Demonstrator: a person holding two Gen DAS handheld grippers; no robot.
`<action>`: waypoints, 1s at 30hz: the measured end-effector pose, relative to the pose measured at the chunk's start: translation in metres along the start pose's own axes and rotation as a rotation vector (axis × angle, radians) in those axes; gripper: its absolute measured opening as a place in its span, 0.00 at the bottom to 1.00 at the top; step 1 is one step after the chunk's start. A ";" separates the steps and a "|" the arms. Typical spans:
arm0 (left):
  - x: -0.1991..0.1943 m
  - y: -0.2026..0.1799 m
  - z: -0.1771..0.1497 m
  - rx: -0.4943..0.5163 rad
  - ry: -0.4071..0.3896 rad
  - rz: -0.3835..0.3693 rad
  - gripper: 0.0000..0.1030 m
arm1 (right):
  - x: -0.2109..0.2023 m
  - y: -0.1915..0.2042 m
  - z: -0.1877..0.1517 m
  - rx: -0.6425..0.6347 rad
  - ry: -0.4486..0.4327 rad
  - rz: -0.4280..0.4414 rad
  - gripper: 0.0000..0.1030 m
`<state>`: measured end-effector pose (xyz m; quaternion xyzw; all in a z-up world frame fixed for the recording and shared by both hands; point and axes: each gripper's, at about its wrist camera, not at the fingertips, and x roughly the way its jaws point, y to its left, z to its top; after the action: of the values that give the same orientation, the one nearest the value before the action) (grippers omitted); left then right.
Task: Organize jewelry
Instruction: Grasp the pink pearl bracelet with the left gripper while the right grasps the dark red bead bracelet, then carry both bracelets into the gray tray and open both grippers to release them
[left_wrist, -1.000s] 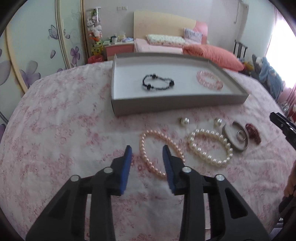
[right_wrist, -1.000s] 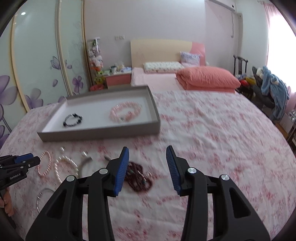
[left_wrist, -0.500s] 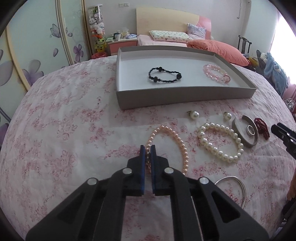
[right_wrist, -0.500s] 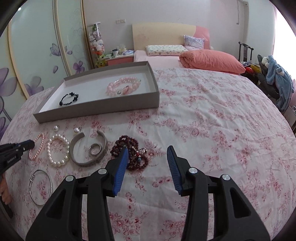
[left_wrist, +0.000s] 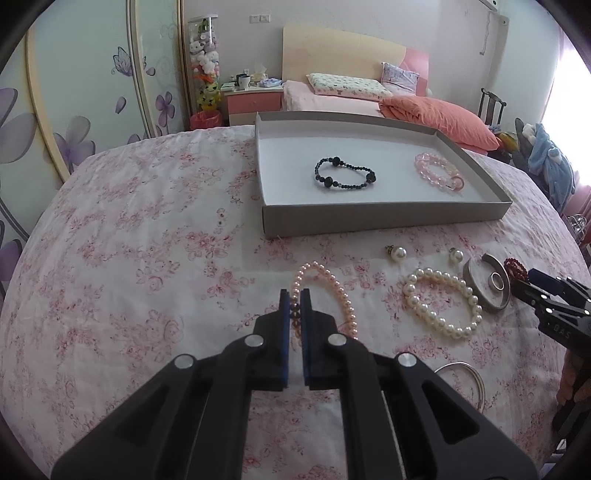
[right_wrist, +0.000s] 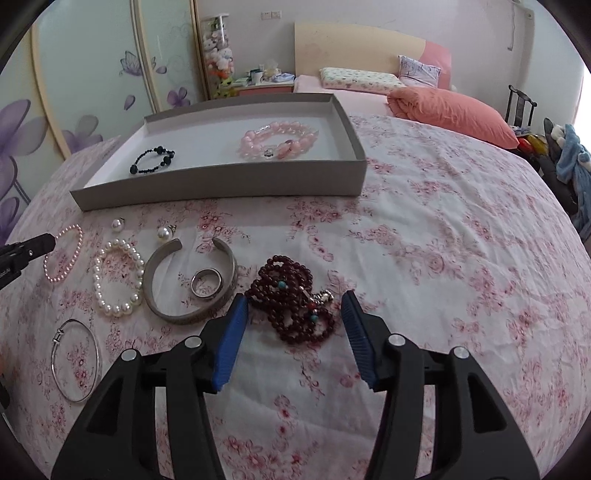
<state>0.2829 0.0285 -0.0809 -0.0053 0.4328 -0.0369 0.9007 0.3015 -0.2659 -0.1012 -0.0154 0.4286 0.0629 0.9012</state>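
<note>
- Left tool (left_wrist: 295, 302) now clamped shut on pink pearl bracelet (left_wrist: 334, 295), open a second ago; ready for lifting to tray (left_wrist: 380, 218).
- Right tool (right_wrist: 293, 325) lowered, spread wide around dark red beads (right_wrist: 295, 299).

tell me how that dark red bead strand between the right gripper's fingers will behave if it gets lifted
The dark red bead strand lies heaped in loose loops, so it will probably hang floppy and uncoil. Gripped at one loop, the rest likely trails across the floral sheet. Its round beads look smooth, so they may slip between the open right gripper pads.
</note>
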 end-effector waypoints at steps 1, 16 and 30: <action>0.000 0.000 -0.001 0.000 0.000 0.000 0.06 | 0.000 0.001 0.001 -0.007 0.000 -0.002 0.52; 0.000 -0.001 -0.001 0.000 0.000 -0.001 0.06 | 0.005 0.003 0.008 -0.042 0.010 0.026 0.41; -0.037 -0.001 -0.003 -0.027 -0.111 -0.083 0.06 | -0.045 -0.007 0.003 0.048 -0.164 0.085 0.12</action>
<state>0.2575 0.0298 -0.0539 -0.0375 0.3821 -0.0678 0.9209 0.2767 -0.2770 -0.0644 0.0296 0.3552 0.0919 0.9298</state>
